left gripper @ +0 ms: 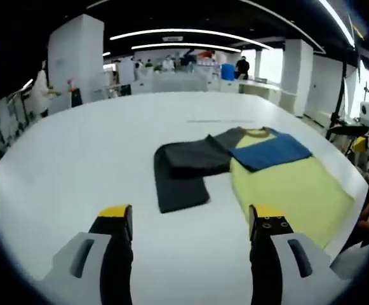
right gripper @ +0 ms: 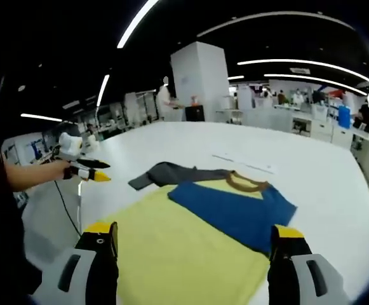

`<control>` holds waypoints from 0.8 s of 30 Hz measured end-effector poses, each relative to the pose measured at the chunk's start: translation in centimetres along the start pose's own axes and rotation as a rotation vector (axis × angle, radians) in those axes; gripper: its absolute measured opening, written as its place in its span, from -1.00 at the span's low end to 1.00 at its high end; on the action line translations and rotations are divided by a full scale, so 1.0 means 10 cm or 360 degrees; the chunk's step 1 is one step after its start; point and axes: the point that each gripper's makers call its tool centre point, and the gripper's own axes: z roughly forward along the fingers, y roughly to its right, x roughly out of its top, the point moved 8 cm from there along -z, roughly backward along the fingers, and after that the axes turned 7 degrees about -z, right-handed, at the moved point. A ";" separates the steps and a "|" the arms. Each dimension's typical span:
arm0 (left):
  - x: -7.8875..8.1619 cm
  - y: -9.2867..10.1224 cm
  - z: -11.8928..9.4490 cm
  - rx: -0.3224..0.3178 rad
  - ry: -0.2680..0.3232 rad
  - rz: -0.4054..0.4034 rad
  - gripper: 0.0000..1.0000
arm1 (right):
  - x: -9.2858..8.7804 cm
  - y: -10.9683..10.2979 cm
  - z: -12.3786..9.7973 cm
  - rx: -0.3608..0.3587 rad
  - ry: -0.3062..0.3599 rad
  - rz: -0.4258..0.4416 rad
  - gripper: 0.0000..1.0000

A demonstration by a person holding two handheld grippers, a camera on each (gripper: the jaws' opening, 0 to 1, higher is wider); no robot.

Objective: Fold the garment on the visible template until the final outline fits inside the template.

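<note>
A T-shirt lies flat on the white table (left gripper: 95, 152). Its yellow body (left gripper: 292, 190) (right gripper: 171, 254) faces up. The blue sleeve (left gripper: 273, 152) (right gripper: 235, 210) is folded across the chest below the brown collar (right gripper: 244, 184). A dark grey sleeve (left gripper: 184, 168) (right gripper: 159, 173) spreads out sideways onto the bare table. My left gripper (left gripper: 190, 213) hovers open above the table, short of the grey sleeve, holding nothing; it also shows in the right gripper view as the left gripper (right gripper: 90, 171), held by a hand off the table's edge. My right gripper (right gripper: 194, 232) is open over the yellow hem, empty.
Faint thin marks (left gripper: 203, 121) (right gripper: 248, 164) lie on the table beyond the shirt. The table edge (left gripper: 355, 210) runs close along the shirt's hem side. A white pillar (right gripper: 200, 79), desks and standing people are far behind. A person's arm (right gripper: 32, 175) reaches in at the left.
</note>
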 end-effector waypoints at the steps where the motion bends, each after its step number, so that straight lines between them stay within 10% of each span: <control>1: 0.00 -0.02 0.02 0.0005 -0.0003 -0.0011 0.36 | 0.00 -0.02 0.00 0.0004 0.0002 0.0005 0.97; 24: -0.11 -0.20 0.59 0.0150 -0.0050 -0.0037 -0.20 | -0.09 -0.14 -0.02 -0.0065 -0.0019 -0.0014 0.94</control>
